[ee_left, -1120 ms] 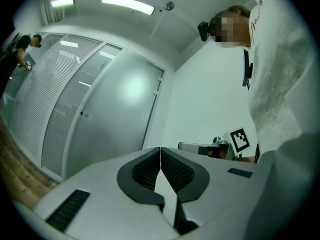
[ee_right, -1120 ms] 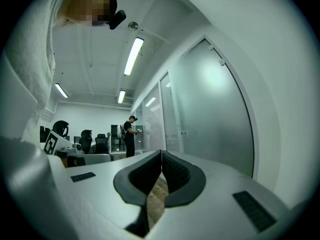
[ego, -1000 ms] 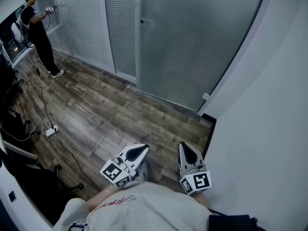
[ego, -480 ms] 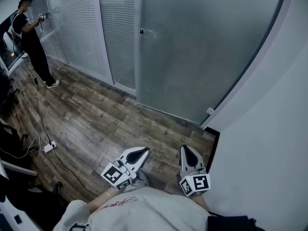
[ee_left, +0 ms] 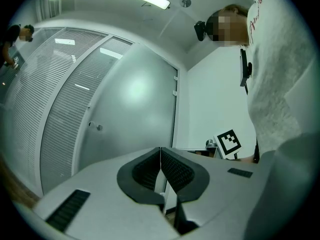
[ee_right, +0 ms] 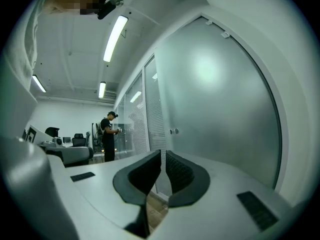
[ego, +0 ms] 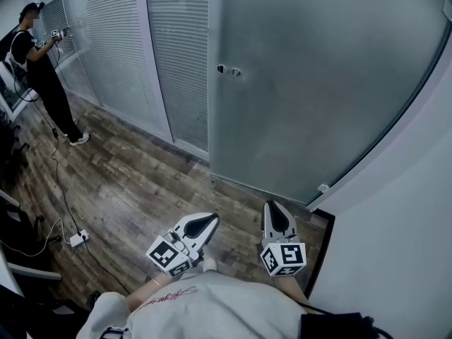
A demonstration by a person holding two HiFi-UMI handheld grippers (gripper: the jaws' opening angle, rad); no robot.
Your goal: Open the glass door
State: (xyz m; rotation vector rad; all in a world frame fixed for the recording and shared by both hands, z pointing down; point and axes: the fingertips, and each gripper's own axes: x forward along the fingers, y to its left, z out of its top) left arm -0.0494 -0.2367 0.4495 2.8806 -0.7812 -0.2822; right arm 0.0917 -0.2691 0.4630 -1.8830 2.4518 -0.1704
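Frosted glass door (ego: 311, 83), closed, upright

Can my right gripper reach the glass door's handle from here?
Probably not yet. The right gripper sits shut near the body, with the handle well ahead on the glass door. Only wood floor lies between, so nothing blocks the way.

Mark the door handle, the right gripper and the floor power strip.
door handle (ego: 236, 71): head view, its round knob on the glass.
right gripper (ego: 271, 205): head view, between its shut fingertips.
power strip (ego: 78, 239): head view, its white body.
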